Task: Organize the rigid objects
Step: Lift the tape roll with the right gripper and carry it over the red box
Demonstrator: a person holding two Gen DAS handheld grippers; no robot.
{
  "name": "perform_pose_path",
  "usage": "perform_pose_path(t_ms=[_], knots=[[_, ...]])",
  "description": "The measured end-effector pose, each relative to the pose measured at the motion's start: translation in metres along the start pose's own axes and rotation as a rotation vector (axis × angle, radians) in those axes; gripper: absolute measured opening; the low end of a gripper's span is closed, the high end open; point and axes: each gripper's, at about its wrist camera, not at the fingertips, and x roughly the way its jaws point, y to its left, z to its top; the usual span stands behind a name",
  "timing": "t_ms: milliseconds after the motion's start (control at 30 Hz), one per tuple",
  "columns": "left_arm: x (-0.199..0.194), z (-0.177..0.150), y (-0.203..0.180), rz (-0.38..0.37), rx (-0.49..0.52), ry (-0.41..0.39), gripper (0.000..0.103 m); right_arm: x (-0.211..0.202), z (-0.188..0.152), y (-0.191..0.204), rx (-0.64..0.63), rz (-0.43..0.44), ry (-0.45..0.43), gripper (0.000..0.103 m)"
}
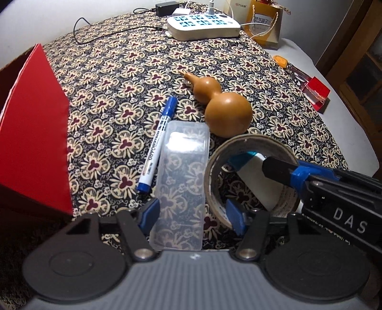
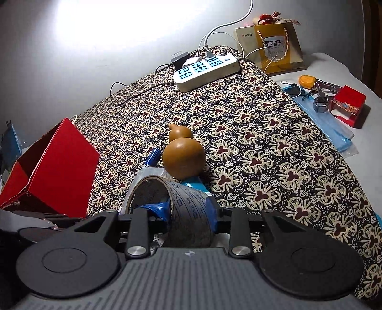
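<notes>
A clear plastic box [image 1: 181, 186] lies on the patterned cloth [image 1: 124, 78] between the pads of my left gripper [image 1: 193, 217]. The left pad is at its edge, while the right pad stands apart from it against the rim of a brown tape roll [image 1: 250, 147]. My right gripper [image 2: 186, 211] is shut on the wall of the tape roll [image 2: 188, 205], one finger inside the ring and one outside. A white and blue tube [image 1: 250, 171] lies under the roll. A brown gourd [image 1: 226, 112] and a blue marker [image 1: 157, 145] lie just beyond. An open red box [image 1: 31, 133] stands to the left.
At the far edge are a white power strip [image 1: 203, 26] with cables, a black adapter [image 1: 167, 8] and a gold gift bag [image 1: 265, 23]. To the right lie an orange tape measure [image 2: 306, 80], a small red box [image 2: 348, 107] and a blue plastic bag [image 2: 329, 128].
</notes>
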Motion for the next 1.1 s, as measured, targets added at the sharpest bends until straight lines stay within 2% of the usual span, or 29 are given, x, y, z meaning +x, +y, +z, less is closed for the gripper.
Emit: perform_pose_path(t_ms=[33,67,200,400,567,667,900,1100], knots=[[0.0,0.001,-0.001,-0.001,0.004,-0.004,0.053,0.0,0.0,-0.001,0.01,0.007,0.004,0.012],[0.0,0.001,-0.002,-0.002,0.011,-0.009,0.046,0.001,0.0,-0.001,0.016,0.013,0.008,0.011],[-0.003,0.002,-0.005,-0.062,0.029,-0.014,0.009,-0.002,-0.001,-0.002,0.02,0.014,0.001,0.008],[-0.011,0.0,-0.008,-0.082,0.043,-0.045,0.009,-0.012,0.0,0.0,0.03,0.013,-0.022,0.004],[-0.039,0.002,-0.004,-0.083,0.066,-0.127,0.008,-0.033,0.011,0.023,-0.024,0.025,-0.106,0.003],[-0.061,0.006,0.005,-0.078,0.067,-0.196,0.008,-0.041,0.025,0.043,-0.05,0.06,-0.159,0.004],[-0.124,0.02,0.056,-0.006,0.018,-0.371,0.008,-0.04,0.063,0.115,-0.144,0.187,-0.248,0.004],[-0.165,0.03,0.127,0.108,-0.046,-0.472,0.007,-0.008,0.083,0.189,-0.214,0.312,-0.22,0.003]])
